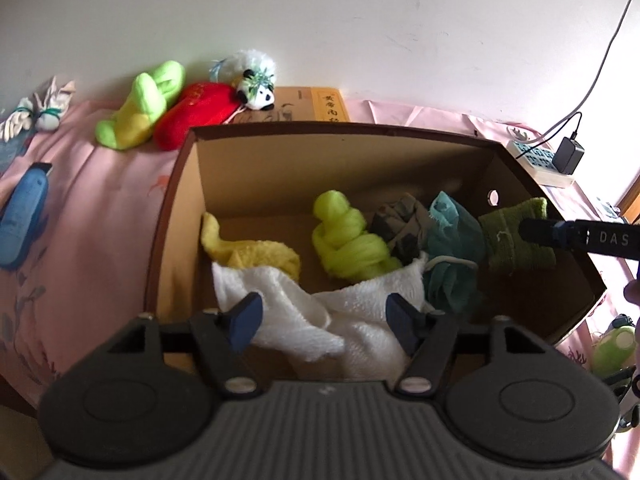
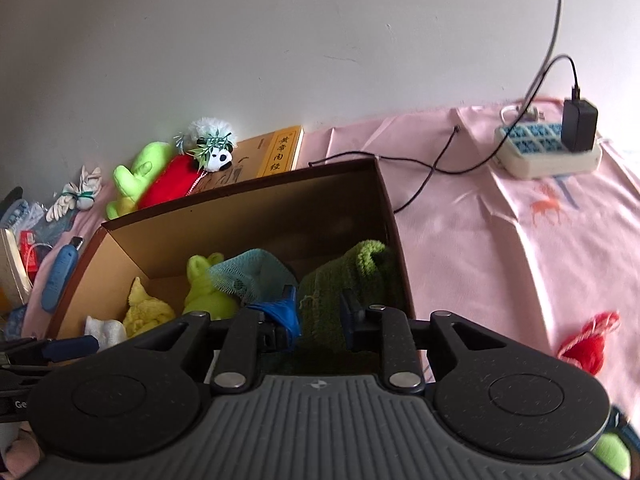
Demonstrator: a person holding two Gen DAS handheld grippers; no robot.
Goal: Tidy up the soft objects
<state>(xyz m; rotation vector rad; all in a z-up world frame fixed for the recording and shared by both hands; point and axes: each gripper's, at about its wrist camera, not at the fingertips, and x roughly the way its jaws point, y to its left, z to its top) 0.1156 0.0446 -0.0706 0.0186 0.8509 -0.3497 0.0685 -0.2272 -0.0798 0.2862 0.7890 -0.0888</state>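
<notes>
Left wrist view. Cardboard box point(image 1: 180, 200) on a pink-clothed surface point(image 1: 92, 208). Inside it: yellow cloth point(image 1: 256, 254), lime yarn bundle point(image 1: 344, 240), grey cloth point(image 1: 400, 220), teal mesh puff point(image 1: 452, 240), white towel point(image 1: 340, 312). Left tongs point(image 1: 322, 320) released, fingers spread either side of the white towel, pads not pressing it. Right tongs reach in from the right edge, tip against a green knit cloth point(image 1: 516, 240) at the box's right wall. Outside the box: green plush point(image 1: 140, 108), red plush point(image 1: 196, 116), panda toy point(image 1: 258, 92).

Right wrist view. Right tongs point(image 2: 320, 314) grasping the green knit cloth point(image 2: 348, 280) inside the box point(image 2: 396, 240); the pads look barely eased. Red yarn item point(image 2: 588, 344) lies loose on the surface.

Risks, as judgement: the green cloth sits high against the wall and may drape over the rim when let go; the white towel could snag a finger on withdrawal.

Obscured: box floor beneath the tongs; the towel's near end; the grey cloth's identity.
</notes>
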